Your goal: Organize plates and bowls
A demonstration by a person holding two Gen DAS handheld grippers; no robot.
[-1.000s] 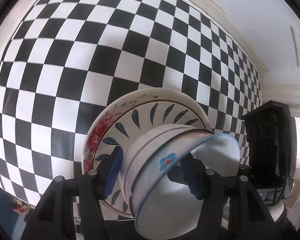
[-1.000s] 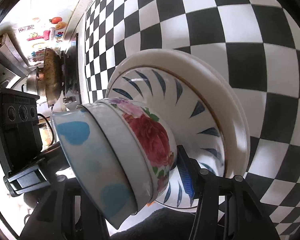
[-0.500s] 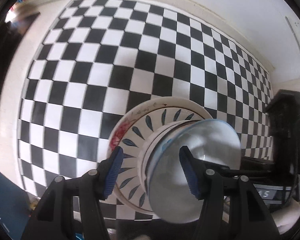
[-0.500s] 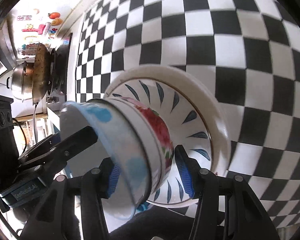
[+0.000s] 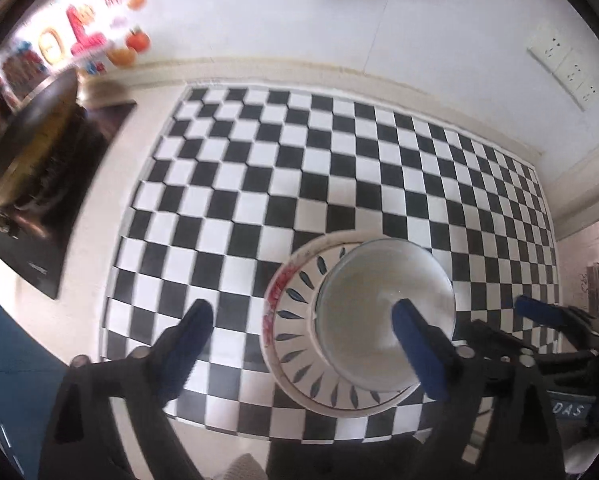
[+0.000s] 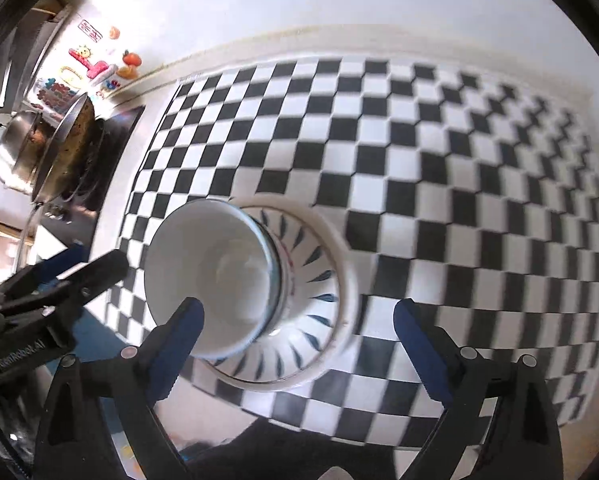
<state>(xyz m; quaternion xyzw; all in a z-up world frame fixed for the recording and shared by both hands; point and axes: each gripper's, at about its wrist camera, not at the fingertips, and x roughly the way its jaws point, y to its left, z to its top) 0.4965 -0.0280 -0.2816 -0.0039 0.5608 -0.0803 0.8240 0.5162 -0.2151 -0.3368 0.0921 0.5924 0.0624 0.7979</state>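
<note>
A stack of bowls (image 5: pixel 383 312) stands on stacked plates (image 5: pixel 295 300) with blue leaf marks and a red flower rim, on the checkered mat (image 5: pixel 299 160). The top bowl is white inside. The stack shows in the right wrist view too, bowls (image 6: pixel 211 276) on plates (image 6: pixel 323 292). My left gripper (image 5: pixel 303 332) is open and empty, raised above and to the left of the stack. My right gripper (image 6: pixel 299 320) is open and empty, raised above the stack. Each gripper shows at the edge of the other's view.
A black stove (image 5: pixel 51 184) with a pan (image 5: pixel 23 136) stands left of the mat; a steel pot (image 6: pixel 15 152) sits behind it. A white wall with sockets (image 5: pixel 559 68) runs behind the counter. The counter's front edge lies just below the plates.
Both grippers have opened, let go of the bowls and pulled back upward. The bowl stack now stands on the plates by itself.
</note>
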